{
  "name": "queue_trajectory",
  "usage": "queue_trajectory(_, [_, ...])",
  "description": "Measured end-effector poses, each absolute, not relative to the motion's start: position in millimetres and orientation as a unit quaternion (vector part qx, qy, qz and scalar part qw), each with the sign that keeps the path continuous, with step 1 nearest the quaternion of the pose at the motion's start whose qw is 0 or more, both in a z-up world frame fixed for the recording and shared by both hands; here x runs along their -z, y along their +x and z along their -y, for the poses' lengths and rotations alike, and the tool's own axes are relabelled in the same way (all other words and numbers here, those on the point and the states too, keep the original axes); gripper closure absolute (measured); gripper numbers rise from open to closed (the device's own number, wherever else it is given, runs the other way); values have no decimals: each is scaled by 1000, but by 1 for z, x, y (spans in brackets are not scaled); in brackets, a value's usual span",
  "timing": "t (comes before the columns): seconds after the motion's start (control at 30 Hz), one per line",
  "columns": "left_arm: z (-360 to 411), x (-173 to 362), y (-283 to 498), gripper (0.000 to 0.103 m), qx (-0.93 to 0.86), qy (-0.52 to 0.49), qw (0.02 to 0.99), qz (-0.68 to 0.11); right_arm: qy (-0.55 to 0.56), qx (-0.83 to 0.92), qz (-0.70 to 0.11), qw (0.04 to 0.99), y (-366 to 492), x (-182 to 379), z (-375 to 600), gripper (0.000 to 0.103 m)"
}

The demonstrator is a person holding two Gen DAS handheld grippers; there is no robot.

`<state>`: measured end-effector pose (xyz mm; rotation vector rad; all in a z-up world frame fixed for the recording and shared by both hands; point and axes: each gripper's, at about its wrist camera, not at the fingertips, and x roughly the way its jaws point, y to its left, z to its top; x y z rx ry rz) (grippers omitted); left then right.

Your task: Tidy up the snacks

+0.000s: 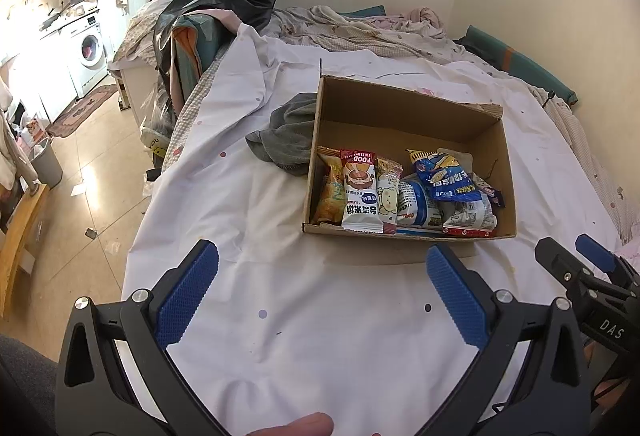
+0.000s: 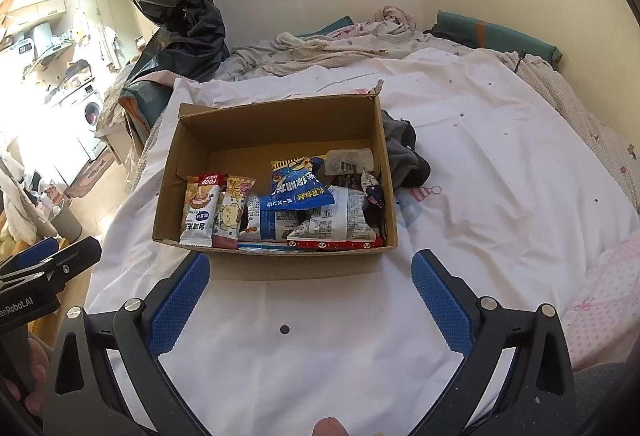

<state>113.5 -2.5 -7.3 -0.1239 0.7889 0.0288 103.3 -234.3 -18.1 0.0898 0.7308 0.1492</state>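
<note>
We hold both tongs gaping wide and empty over the bed sheet (image 2: 320, 356). Left tongs (image 1: 322, 282), right tongs (image 2: 310, 286). The box (image 2: 276, 116) of snack packets (image 2: 298, 212) sits straight ahead of the right tongs, nearer them; its long side runs crosswise.

Both tongs (image 1: 322, 264) (image 2: 310, 272) are black-framed, with blue textured pads and silver screws.
</note>
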Motion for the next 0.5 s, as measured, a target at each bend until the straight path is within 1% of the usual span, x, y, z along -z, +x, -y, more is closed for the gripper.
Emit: queue_trajectory(0.5, [0,5,114,0,-16,-63,921,-384,43,-72,-355,931,104,18,236,0])
